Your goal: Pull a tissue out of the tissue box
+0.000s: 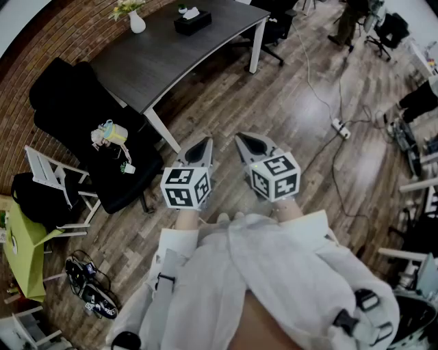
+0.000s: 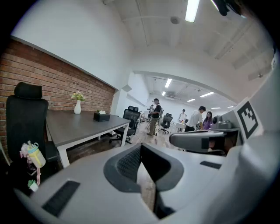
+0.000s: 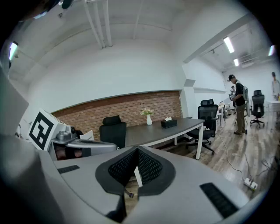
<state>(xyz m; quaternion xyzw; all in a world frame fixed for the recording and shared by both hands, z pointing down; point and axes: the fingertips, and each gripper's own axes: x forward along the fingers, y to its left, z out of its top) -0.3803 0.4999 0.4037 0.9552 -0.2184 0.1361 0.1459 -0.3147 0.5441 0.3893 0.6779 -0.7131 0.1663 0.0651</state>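
The left claw (image 1: 200, 149) and the right claw (image 1: 250, 145) both have their jaws together and empty, side by side above the brown wooden plank floor (image 1: 274, 96). At 11 o'clock stands the dark grey worktop with white legs (image 1: 171, 51), along a red brick wall (image 1: 48, 41). A black office chair (image 1: 75, 109) sits at 9 o'clock. The black tissue box (image 1: 192, 25) rests on the worktop's far end near a white vase (image 1: 137, 22). Its long axis runs about 8 to 2 o'clock, and the white tissue (image 1: 191, 12) points up.

Table (image 1: 171, 51) upper centre of head view. Tissue box (image 1: 192, 22) on it near top edge, vase (image 1: 137, 22) to its left. Chair (image 1: 75, 116) left, below table. Left gripper (image 1: 201, 147) and right gripper (image 1: 250, 144) side by side mid-frame. Power strip (image 1: 340, 128) on floor, right.
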